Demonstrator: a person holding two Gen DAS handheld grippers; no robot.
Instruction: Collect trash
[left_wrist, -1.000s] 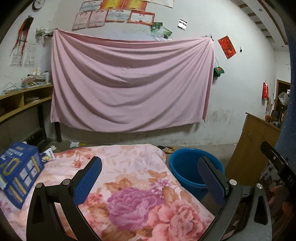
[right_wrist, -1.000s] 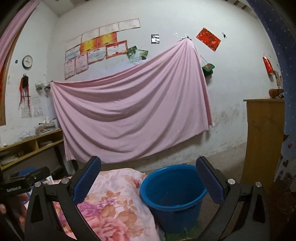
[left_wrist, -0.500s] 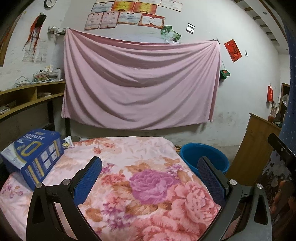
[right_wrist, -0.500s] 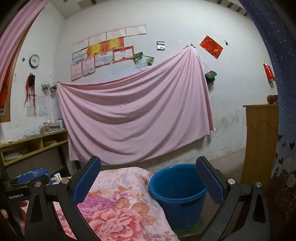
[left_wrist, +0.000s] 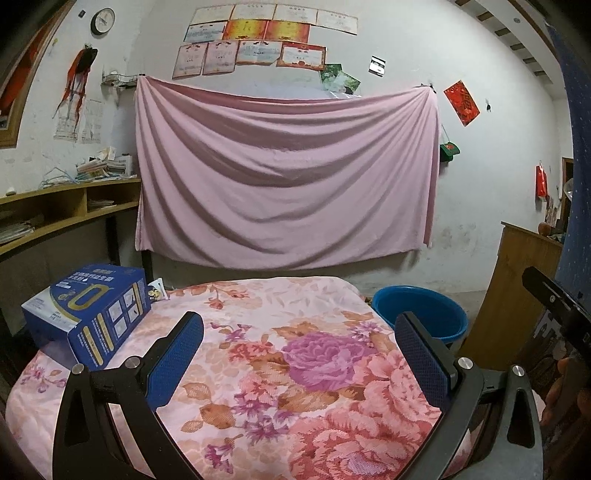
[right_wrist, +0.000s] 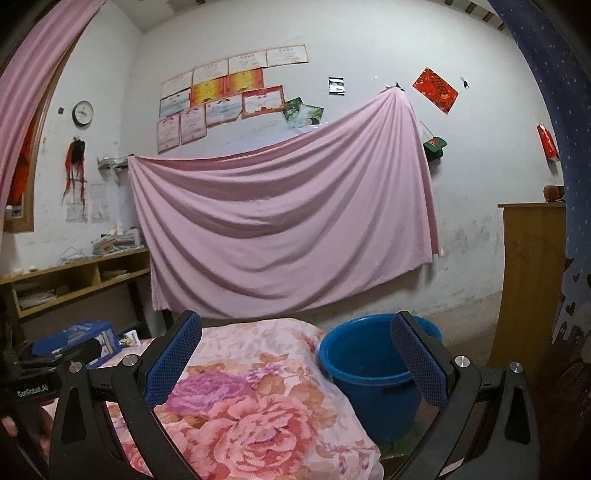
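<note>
A blue carton (left_wrist: 90, 314) with gold print lies on the far left of the floral-clothed table (left_wrist: 258, 369); a small white wrapper (left_wrist: 158, 290) sits just behind it. My left gripper (left_wrist: 299, 339) hovers open over the table's middle, right of the carton, nothing between its pads. A blue bucket (right_wrist: 369, 362) stands on the floor past the table's right edge. My right gripper (right_wrist: 295, 343) is open and empty, above the table's right corner with the bucket behind its right finger. The carton (right_wrist: 79, 334) and wrapper (right_wrist: 130, 338) show at left in the right wrist view.
A pink sheet (left_wrist: 284, 177) hangs on the back wall. A wooden shelf unit (left_wrist: 62, 210) with papers runs along the left. A wooden cabinet (right_wrist: 532, 280) stands right of the bucket (left_wrist: 421, 312). A hand (left_wrist: 565, 391) holds the other gripper at the right edge.
The left gripper has tilted up and swung left: the carton and table slid right and lower in view. The right view shifted slightly, the bucket now further right.
</note>
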